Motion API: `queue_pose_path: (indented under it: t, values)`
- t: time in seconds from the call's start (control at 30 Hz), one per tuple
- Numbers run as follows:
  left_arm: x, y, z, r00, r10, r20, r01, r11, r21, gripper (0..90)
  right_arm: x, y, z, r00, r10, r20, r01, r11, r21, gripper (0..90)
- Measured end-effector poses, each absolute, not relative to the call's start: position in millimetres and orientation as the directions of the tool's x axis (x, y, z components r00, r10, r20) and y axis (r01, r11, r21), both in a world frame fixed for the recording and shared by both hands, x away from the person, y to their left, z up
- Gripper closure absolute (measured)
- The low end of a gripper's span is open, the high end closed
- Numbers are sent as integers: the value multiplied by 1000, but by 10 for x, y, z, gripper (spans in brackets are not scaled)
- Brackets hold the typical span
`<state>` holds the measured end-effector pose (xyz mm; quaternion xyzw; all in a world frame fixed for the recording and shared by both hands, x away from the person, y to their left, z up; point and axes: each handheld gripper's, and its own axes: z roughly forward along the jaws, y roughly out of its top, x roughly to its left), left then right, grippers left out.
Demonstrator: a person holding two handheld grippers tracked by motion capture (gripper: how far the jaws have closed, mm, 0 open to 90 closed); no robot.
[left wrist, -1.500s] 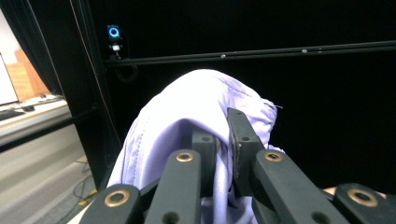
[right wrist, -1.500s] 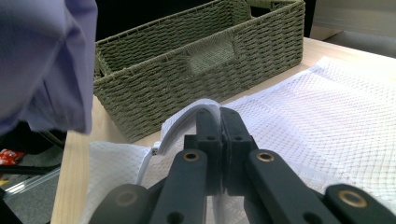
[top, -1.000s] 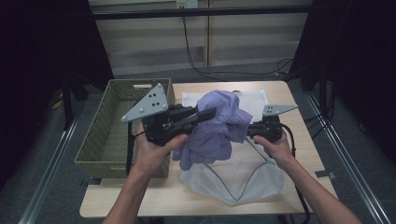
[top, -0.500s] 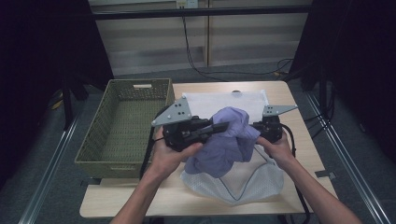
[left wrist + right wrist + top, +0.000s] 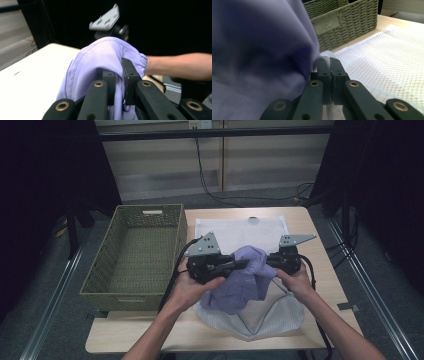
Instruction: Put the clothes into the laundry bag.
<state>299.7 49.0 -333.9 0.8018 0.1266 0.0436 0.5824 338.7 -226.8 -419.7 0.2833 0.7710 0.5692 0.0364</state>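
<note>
A lavender garment [image 5: 240, 282] hangs bunched over the mouth of a white mesh bag [image 5: 272, 317] at the table's front. My left gripper [image 5: 241, 264] is shut on a fold of the garment [image 5: 100, 57], and its jaws pinch the cloth in the left gripper view [image 5: 119, 75]. Facing it from the right, my right gripper [image 5: 272, 261] is shut on the white edge of the mesh bag [image 5: 321, 59]. The garment [image 5: 257, 50] presses against the left side of the right gripper [image 5: 328, 63] and hides what lies behind it.
A woven green basket [image 5: 100, 287] stands on the table's left side, seen close behind in the right gripper view [image 5: 352, 22]. A second flat white mesh sheet [image 5: 235, 232] lies at the back middle. Bare tabletop [image 5: 322, 270] runs along the right edge.
My left gripper has carried the garment rightward and down, from beside the basket to just above the mesh bag. The right gripper has stayed put.
</note>
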Motion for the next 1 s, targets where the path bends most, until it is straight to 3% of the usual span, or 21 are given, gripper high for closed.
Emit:
queue_pose_path:
  t: [0.73,1.0]
  values:
    - [3142,174,-4036,962,253,-106,223,-497,839,834,3367,-2226,-4206,-839,477,263,396,204,895,885]
    - [3208,151,-4232,949,287,-127,266,-521,811,821,3349,-2232,-4209,-841,475,258,395,214,894,886]
